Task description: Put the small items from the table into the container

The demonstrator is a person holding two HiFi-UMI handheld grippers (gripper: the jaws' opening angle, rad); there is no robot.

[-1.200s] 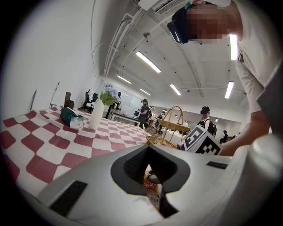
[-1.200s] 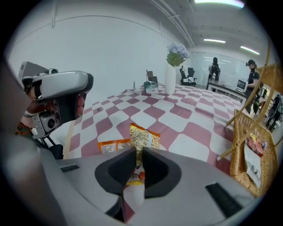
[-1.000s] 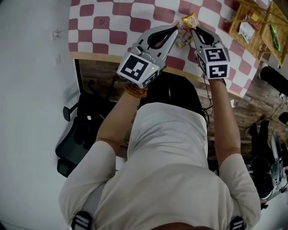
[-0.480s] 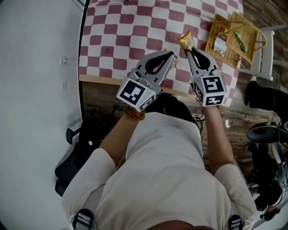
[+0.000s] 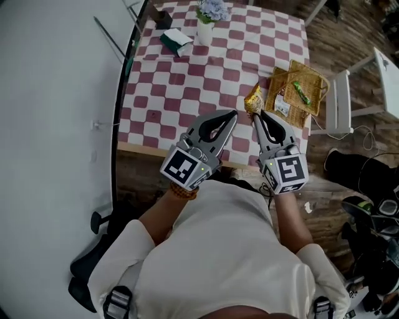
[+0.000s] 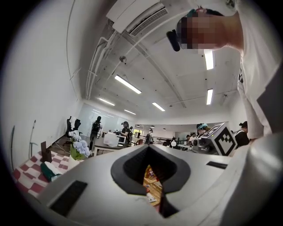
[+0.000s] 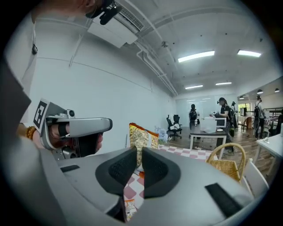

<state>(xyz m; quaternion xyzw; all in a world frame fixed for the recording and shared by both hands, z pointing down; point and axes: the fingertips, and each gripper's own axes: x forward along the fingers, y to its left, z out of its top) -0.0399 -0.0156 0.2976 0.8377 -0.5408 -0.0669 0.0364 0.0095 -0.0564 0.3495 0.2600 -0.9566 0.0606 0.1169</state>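
My right gripper (image 5: pixel 256 116) is shut on the lower edge of a yellow snack packet (image 5: pixel 252 99), which stands upright between its pads (image 7: pixel 141 140) well above the checkered table (image 5: pixel 187 93). The wicker basket (image 5: pixel 297 92) sits at the table's right edge, to the right of the packet, with a few small items inside. My left gripper (image 5: pixel 234 115) hangs level just left of the right one, its fingertips meeting with nothing seen held. Another small packet (image 7: pixel 128 207) lies on the tablecloth below the right jaws.
At the table's far end stand a vase of flowers (image 5: pixel 209 12), a green and white pack (image 5: pixel 176 41) and a dark box (image 5: pixel 163 22). A white chair (image 5: pixel 349 99) stands right of the basket. A wall (image 5: pixel 56 124) runs along the table's left side. People work at desks further back.
Both grippers have risen from the table's near edge, the right one carrying the yellow packet up with it. The whole table and the basket now show beneath them.
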